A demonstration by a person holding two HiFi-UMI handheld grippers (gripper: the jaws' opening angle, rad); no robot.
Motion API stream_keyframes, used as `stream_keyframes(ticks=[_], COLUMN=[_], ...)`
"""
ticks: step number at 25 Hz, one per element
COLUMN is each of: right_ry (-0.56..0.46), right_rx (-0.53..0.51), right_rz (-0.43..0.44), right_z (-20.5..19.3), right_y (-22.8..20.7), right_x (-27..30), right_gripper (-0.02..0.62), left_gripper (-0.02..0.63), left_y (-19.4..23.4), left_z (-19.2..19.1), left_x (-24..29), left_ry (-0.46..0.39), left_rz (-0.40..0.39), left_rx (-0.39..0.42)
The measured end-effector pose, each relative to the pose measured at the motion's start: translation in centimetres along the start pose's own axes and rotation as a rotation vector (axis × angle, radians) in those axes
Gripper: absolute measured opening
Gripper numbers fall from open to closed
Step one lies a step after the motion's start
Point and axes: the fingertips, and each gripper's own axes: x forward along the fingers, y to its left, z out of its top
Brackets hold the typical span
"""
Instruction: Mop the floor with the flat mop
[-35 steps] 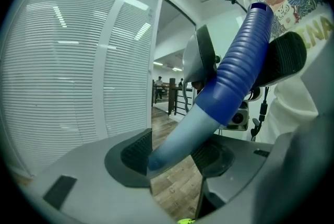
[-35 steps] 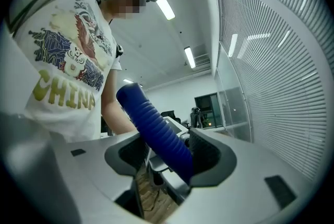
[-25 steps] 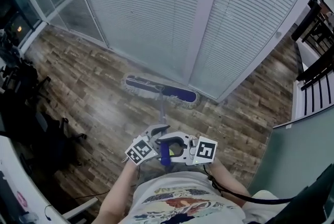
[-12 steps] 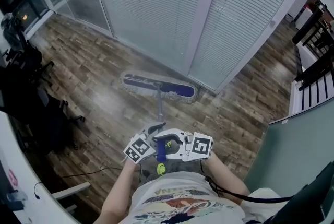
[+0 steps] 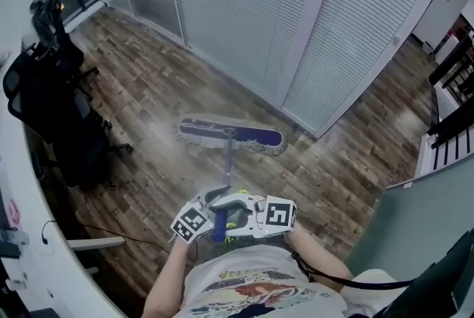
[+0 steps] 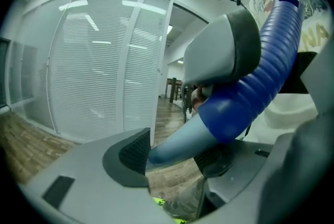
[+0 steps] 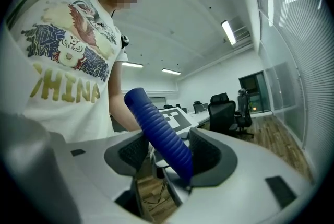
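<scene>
Both grippers stay clamped on the flat mop's blue ribbed grip [image 7: 159, 137], the left gripper [image 6: 175, 155] low where blue meets the pale shaft, the right gripper [image 7: 169, 155] above it near the person's chest. The flat mop's blue fringed head [image 5: 231, 136] lay a second ago tight against the foot of the white slatted-blind glass wall [image 5: 244, 12]; it now rests flat on the dark wood-plank floor [image 5: 148, 87], clear of that wall and out in the open, closer to the black office chairs [image 5: 67, 131]. The strip along the wall looks covered, and the stroke appears to be working back across the room.
</scene>
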Motion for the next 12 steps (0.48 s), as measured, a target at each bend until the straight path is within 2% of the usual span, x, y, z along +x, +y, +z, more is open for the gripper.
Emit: stream_keyframes(ticks=[8, 12], right_ry=[0.019, 0.025], right_rx=[0.029, 0.03], right_rz=[0.225, 0.293], right_z=[0.2, -0.8], right_y=[7.0, 11.3], right_x=[2.7, 1.9], right_gripper=[0.233, 0.233], left_gripper=[0.213, 0.213], left_y=[-4.8, -8.4], left_z=[-1.8, -2.7], left_x=[-4.6, -4.9], left_ry=[-0.009, -0.012], left_rz=[0.131, 0.198], left_rx=[-0.079, -0.109])
